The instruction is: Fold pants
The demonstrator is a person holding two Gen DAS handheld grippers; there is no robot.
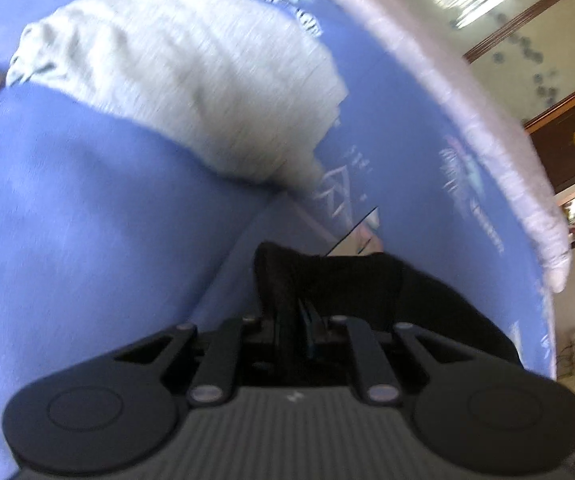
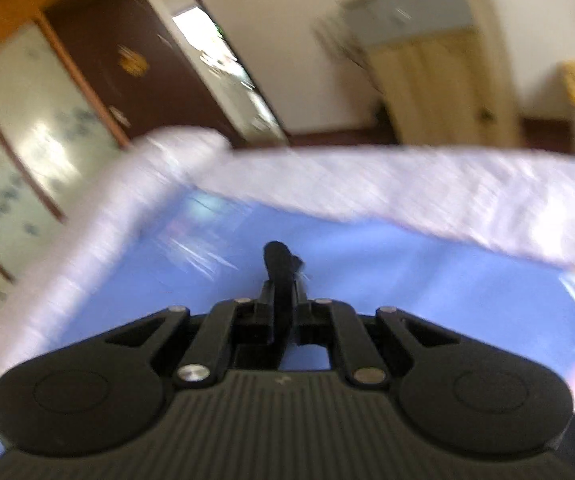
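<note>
Two hand-held grippers each pinch black fabric over a bed covered with a blue printed sheet (image 1: 87,220).

Seen from the left wrist, the left gripper (image 1: 301,312) has its jaws drawn nearly together on a fold of the black pants (image 1: 367,284). The dark cloth bunches up between the fingers and trails off to the right and down along the gripper's body, so what shows of its length runs toward the lower right of that view. The whole garment is not in sight, and which end is the waistband cannot be told.

A light grey garment (image 1: 191,80) lies crumpled on the sheet well beyond the gripper, stretching from upper left toward the centre. A pale quilted blanket (image 1: 467,112) borders the bed's edge at right.

Seen from the right wrist, the right gripper (image 2: 283,280) is likewise closed narrow on a small tuft of the same black fabric, which pokes up past the fingertips. That picture is heavily blurred. Beyond the bed stand a dark wooden cabinet (image 2: 127,60) and a curtained doorway (image 2: 439,80).
</note>
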